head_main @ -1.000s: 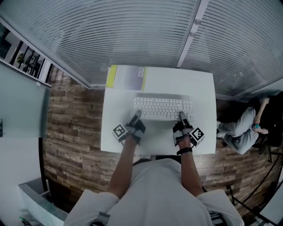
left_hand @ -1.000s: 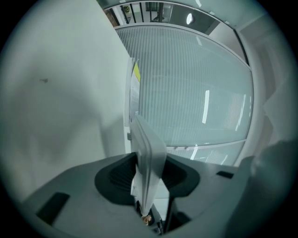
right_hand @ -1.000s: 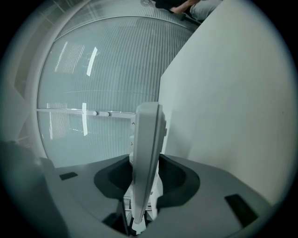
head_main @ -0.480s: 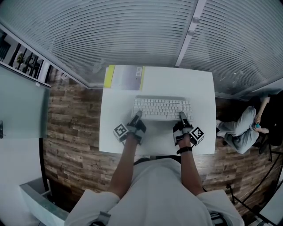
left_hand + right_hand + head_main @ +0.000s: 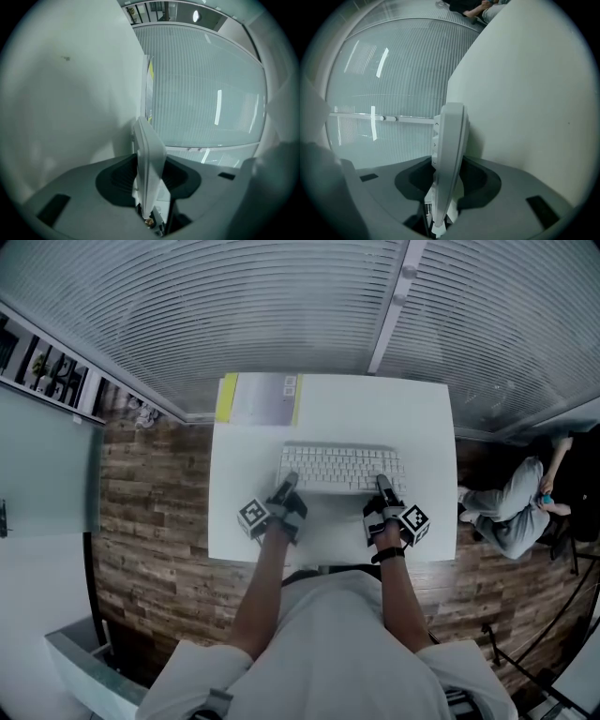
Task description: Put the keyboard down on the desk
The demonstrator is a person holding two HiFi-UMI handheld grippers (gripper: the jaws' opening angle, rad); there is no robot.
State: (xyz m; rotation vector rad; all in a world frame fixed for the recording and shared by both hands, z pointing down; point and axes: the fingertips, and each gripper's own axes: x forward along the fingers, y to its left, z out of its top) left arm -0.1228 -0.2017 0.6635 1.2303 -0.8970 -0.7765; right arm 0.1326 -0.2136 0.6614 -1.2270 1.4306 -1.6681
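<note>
Left gripper (image 5: 288, 484) and right gripper (image 5: 382, 484) each clenched on the keyboard (image 5: 342, 469) by its near edge, over the middle of the desk (image 5: 427, 427): lower both ends level, settle it flat, then release together

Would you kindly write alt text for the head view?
A person at a white desk grips the near edge of a white keyboard with the left gripper and right gripper. A yellow-edged sheet lies at the desk's far left corner.
</note>
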